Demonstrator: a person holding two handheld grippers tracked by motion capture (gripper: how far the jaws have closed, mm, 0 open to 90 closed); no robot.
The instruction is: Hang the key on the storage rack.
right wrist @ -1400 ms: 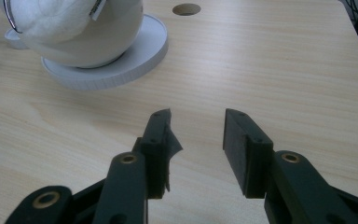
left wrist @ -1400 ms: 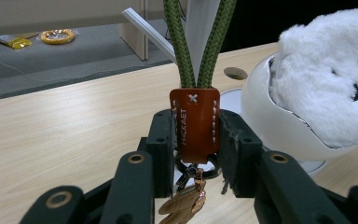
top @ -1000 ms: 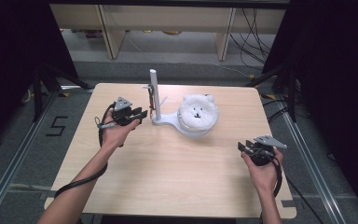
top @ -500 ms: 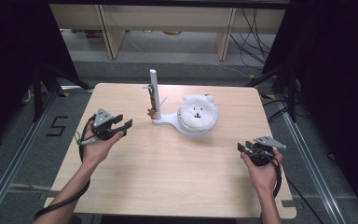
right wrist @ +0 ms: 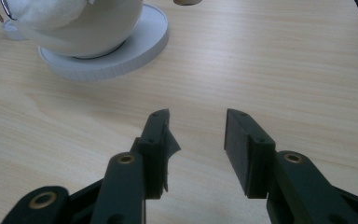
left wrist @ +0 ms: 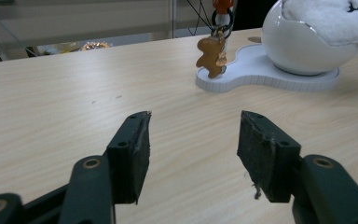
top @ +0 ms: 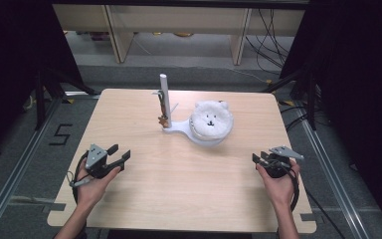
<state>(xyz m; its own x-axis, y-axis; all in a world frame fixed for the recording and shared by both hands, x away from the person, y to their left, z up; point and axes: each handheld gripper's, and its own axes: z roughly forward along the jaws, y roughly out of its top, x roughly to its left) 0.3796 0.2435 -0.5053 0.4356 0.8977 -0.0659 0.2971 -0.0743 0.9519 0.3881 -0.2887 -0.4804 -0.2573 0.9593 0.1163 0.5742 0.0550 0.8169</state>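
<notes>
Left gripper [top: 121,156] rests low over the near left part of the table [top: 179,199], well apart from the white stand [top: 176,130]. Its jaws have just been opening and stand wide with nothing between them; bare wood shows in the gap in the left gripper view. Right gripper [top: 258,159] sits at the near right, jaws partly open and empty. A brown gingerbread-man keyring [left wrist: 210,56] hangs on the stand's upright post [top: 164,97], just beside the round white bowl holding a fluffy bear face [top: 210,119]. On the floor to the left of the table, a marking reads "5" [top: 60,134].
</notes>
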